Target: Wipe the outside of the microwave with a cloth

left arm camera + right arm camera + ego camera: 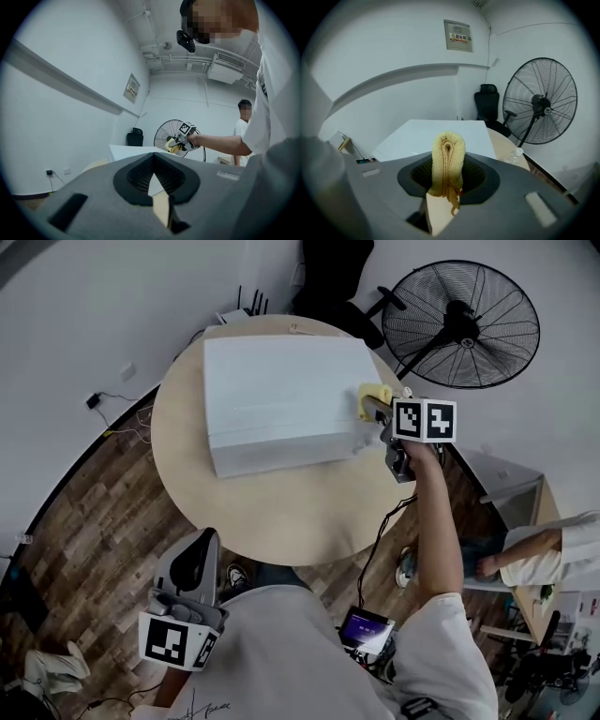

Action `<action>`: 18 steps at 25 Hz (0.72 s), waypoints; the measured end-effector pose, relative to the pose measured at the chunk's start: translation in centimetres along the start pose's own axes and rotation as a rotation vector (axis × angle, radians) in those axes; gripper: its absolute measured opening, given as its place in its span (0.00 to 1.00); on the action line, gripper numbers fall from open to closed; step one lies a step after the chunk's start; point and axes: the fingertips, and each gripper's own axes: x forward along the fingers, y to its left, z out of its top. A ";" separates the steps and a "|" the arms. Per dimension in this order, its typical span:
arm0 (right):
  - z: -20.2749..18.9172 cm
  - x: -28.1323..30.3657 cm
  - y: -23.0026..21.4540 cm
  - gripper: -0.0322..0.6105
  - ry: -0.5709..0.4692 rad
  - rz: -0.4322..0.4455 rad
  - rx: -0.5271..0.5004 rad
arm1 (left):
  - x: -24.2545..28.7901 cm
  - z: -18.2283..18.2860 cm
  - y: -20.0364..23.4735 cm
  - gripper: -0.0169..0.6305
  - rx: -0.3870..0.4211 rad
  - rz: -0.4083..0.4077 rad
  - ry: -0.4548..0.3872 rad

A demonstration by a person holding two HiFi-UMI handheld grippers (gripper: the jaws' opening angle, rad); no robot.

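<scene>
At the upper right of the head view, the right tool is clamped on a folded yellow cloth and holds it at the far right corner of the white microwave. The microwave sits on the round wooden surface. The right gripper view shows the cloth pinched upright between the jaws, its rounded fold sticking out past the tips. That probably lets soft fabric, not hard jaw, meet the casing. The microwave's flat top stretches away just beyond the fold. Whether the cloth is already pressing on the casing or sits just above it cannot be told from these views.

The arm reaches in from the right side of the frame, so a stroke could run along the top or down the right side panel.

At the lower left of the head view, the left tool hangs off the surface edge, well apart from the microwave. Its own view shows the jaws drawn together with nothing between them. It seems parked there to leave the wiping arm room.

A standing fan fills the upper right corner, clear of the work.
</scene>
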 end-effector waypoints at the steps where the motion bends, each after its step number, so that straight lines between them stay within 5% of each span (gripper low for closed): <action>1: -0.3 -0.1 -1.9 0.26 0.012 -0.037 -0.002 | 0.5 0.0 -0.1 0.02 0.000 -0.003 0.003; 8: -2.6 0.8 -11.3 0.26 0.136 -0.262 -0.080 | 3.7 -0.1 -0.7 0.02 -0.008 -0.006 0.028; 18: -3.7 2.7 -9.2 0.26 0.159 -0.253 -0.101 | 4.4 -0.5 -1.1 0.02 -0.011 -0.011 0.033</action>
